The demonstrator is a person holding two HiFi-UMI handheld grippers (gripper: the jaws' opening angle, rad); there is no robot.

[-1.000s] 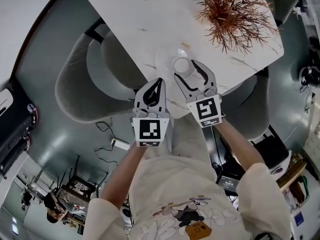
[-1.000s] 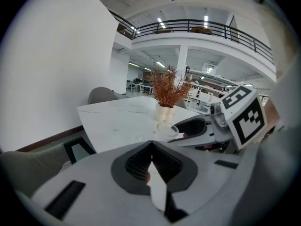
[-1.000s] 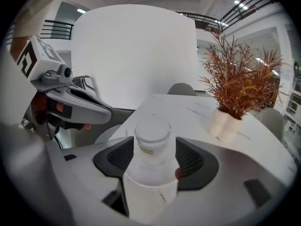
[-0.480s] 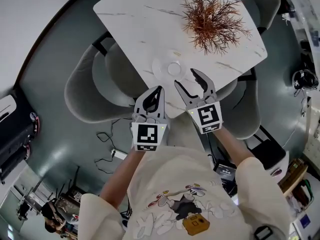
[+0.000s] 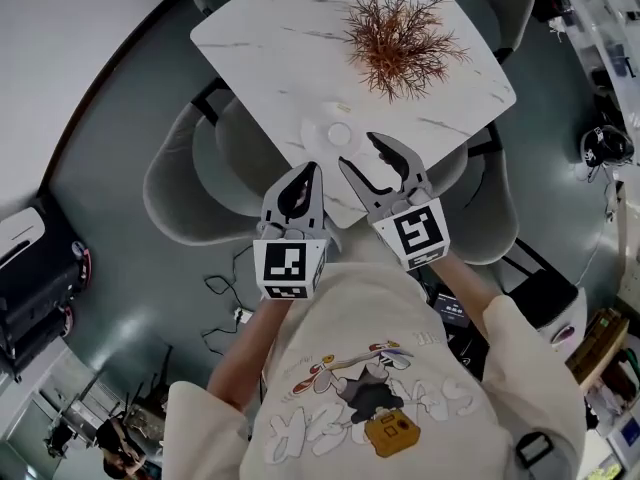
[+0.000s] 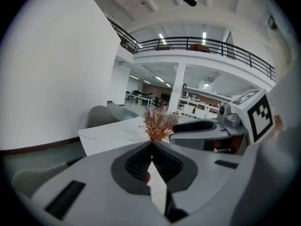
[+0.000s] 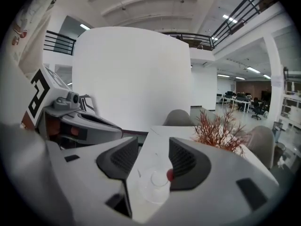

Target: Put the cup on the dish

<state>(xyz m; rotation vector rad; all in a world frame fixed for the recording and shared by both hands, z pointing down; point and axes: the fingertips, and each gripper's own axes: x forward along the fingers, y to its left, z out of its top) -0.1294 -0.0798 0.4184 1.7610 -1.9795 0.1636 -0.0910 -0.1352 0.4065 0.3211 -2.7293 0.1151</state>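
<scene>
Two grippers hover by the table (image 5: 262,36); cup (image 5: 339,134) sits on dish (image 5: 317,128).
Jaws of the left gripper (image 5: 313,169) are together; the right gripper (image 5: 358,151) jaws stand wide, closing, empty.

A white, marble-patterned square table (image 5: 270,28) with thin grey veins is seen from steeply above. Near its closest edge a pale round dish (image 5: 312,134) is laid flat on the top, and a small clear cup (image 5: 339,134) is set upright on the dish's middle. Farther back, a reddish-brown, dry, branching plant (image 5: 398,40) is placed on the top, apart from the dish. Its base cannot be made out.
</scene>
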